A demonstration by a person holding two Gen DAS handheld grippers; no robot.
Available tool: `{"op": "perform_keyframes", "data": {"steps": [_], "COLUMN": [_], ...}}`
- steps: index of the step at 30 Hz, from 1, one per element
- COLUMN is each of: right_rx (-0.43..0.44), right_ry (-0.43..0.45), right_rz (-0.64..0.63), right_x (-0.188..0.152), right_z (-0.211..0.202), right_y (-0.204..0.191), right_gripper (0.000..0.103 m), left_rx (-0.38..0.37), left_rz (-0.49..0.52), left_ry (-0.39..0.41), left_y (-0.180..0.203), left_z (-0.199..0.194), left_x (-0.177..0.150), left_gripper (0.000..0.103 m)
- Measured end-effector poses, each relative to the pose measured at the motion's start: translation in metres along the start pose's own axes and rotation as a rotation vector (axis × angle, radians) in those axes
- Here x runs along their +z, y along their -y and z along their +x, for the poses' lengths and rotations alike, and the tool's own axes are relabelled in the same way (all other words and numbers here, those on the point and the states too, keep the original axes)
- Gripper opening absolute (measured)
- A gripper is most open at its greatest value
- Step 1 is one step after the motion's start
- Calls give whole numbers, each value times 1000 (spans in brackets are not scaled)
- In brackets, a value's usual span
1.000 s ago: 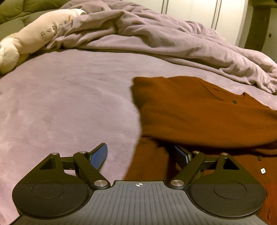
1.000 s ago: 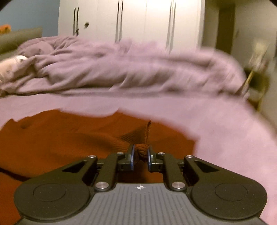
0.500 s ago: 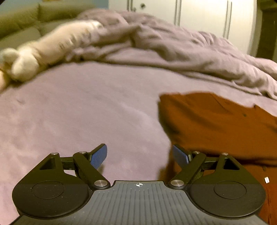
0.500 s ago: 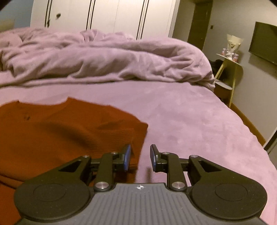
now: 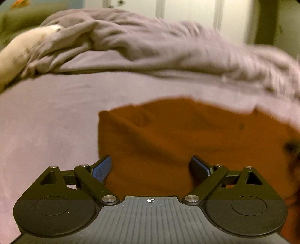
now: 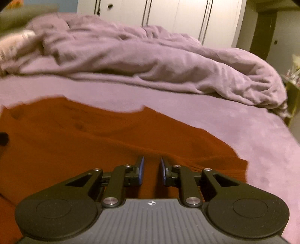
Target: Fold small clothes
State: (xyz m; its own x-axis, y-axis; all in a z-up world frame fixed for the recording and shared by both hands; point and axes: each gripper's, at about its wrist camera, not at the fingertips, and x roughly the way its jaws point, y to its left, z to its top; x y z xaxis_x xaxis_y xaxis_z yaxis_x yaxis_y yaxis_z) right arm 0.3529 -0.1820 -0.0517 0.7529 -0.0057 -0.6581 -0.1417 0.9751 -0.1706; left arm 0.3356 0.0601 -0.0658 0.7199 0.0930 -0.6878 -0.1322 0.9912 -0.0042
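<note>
A rust-orange knit garment (image 5: 187,135) lies partly folded on the mauve bed sheet (image 5: 46,122). My left gripper (image 5: 151,167) is wide open and empty, hovering over the garment's left part, its left finger near the cloth's left edge. In the right wrist view the same garment (image 6: 84,135) spreads to the left and centre. My right gripper (image 6: 151,169) hangs over its right part with the jaws a small gap apart and nothing between them.
A rumpled mauve duvet (image 6: 150,62) is heaped across the back of the bed. A cream pillow (image 5: 16,56) lies at the far left. White wardrobe doors (image 6: 168,16) stand behind. Bare sheet (image 6: 262,150) lies right of the garment.
My right gripper let go of the garment's edge, opened slightly and moved left over the cloth. My left gripper, still wide open, swung right onto the garment.
</note>
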Motion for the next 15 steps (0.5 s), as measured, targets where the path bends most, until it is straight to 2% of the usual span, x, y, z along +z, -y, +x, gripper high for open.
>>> {"op": "perform_keyframes", "data": {"steps": [2, 3, 4, 5, 7, 10, 13, 15], "right_rx": [-53, -61, -46, -61, -84, 21, 61, 80], "right_ry": [8, 8, 8, -2, -28, -38, -82, -66], "right_rz": [-28, -26, -8, 1, 21, 99, 130, 147], "right_x": [-8, -11, -13, -14, -18, -32, -52, -60], "right_z": [4, 4, 2, -2, -15, -46, -53, -53], "right_y": [12, 21, 30, 34, 38, 46, 51, 55], "right_gripper": [14, 11, 3, 1, 1, 2, 2, 2], "left_rx": [-8, 0, 9, 13, 45, 49, 52, 57], "left_rz": [-11, -27, -45, -61, -68, -59, -56, -45], "left_ry": [12, 7, 1, -2, -12, -15, -27, -39], "left_y": [-11, -17, -24, -32, -43, -52, -56, -56], "left_z": [-1, -2, -3, -6, -14, -28, -33, -36], "left_x": [-2, -3, -3, -6, -12, -18, -23, -23], "left_gripper": [98, 98, 98, 98, 98, 98, 98, 98]}}
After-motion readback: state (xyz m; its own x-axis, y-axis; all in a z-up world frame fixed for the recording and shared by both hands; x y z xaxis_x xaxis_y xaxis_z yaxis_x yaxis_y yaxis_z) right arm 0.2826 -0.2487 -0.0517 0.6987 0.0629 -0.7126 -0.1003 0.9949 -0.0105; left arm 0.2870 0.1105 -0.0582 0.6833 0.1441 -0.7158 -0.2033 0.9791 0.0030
